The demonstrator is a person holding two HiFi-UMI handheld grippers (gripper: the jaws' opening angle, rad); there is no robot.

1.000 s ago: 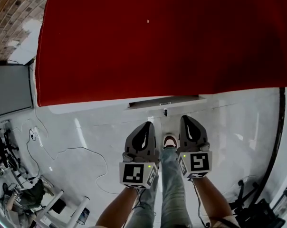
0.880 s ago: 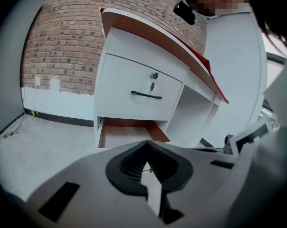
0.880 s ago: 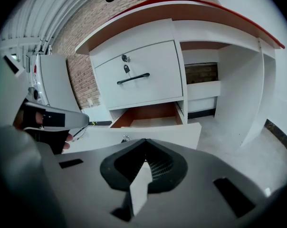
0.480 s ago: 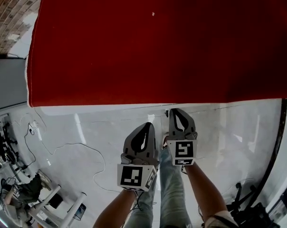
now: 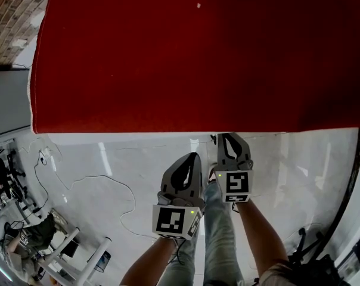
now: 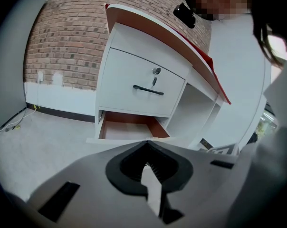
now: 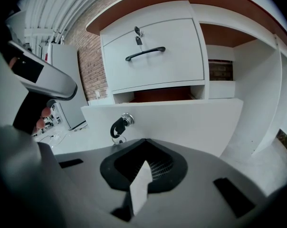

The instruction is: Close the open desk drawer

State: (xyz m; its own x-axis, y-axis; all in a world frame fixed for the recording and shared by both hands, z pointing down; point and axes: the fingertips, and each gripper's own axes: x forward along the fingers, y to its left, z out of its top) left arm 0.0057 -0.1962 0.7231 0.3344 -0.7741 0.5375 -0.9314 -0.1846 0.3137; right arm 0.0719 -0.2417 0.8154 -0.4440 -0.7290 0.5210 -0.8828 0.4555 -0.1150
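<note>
Facing drawer (image 7: 191,122) close ahead, right gripper (image 7: 142,139) fingers (image 7: 196,177)

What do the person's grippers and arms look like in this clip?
The left hand-held gripper and right hand-held gripper are grey tapered shells with black-lined teardrop openings. Each carries a white cube with black square markers and a green light. No sleeves show.

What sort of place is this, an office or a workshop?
Probably an office or lab workspace. A white desk with a red top and keyed drawers stands against a brick wall, and a loose cable trails across a glossy pale floor.
</note>
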